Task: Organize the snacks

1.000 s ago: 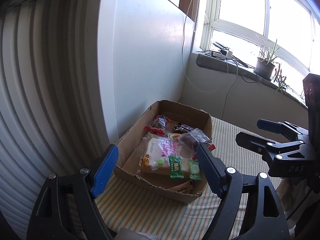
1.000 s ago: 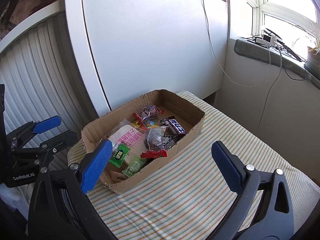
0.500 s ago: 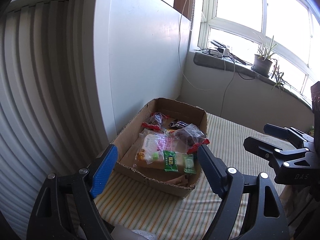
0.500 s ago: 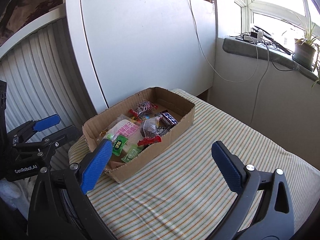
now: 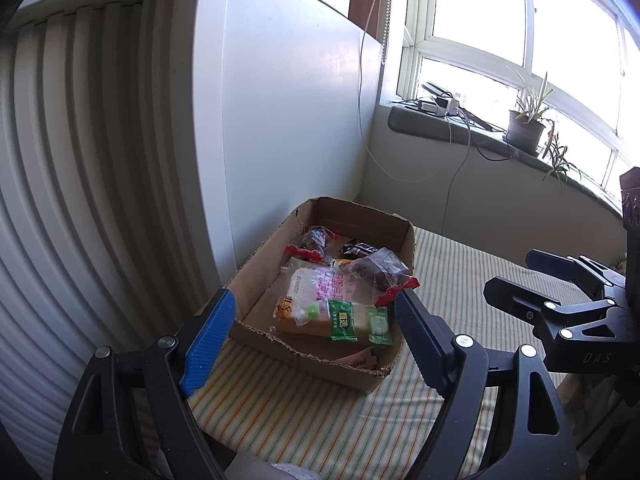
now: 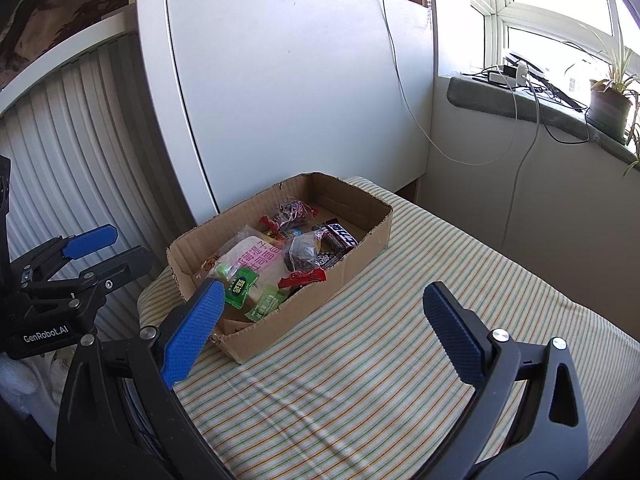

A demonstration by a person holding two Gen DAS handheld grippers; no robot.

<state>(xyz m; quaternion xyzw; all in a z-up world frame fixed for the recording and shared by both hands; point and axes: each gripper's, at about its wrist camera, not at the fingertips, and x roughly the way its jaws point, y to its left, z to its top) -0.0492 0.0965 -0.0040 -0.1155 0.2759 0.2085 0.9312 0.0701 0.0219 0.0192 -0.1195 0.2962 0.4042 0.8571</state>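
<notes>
Left gripper and right gripper, jaws wide and empty, hover before a snack-filled brown cardboard box.

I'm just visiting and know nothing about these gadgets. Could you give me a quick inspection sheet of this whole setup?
Surface: striped cloth covering a table or bed.
Job's things: open cardboard box holding a bread packet, green sachets, a dark candy bar and clear bags with red ends.
Clutter: nothing seen on the cloth outside the box.
Grippers: left hand-held gripper and right hand-held gripper both open, holding nothing, short of the box.
Cables: white cord down the cabinet; more wires off the windowsill.
Surroundings: white cabinet, potted plant, bright window.
</notes>
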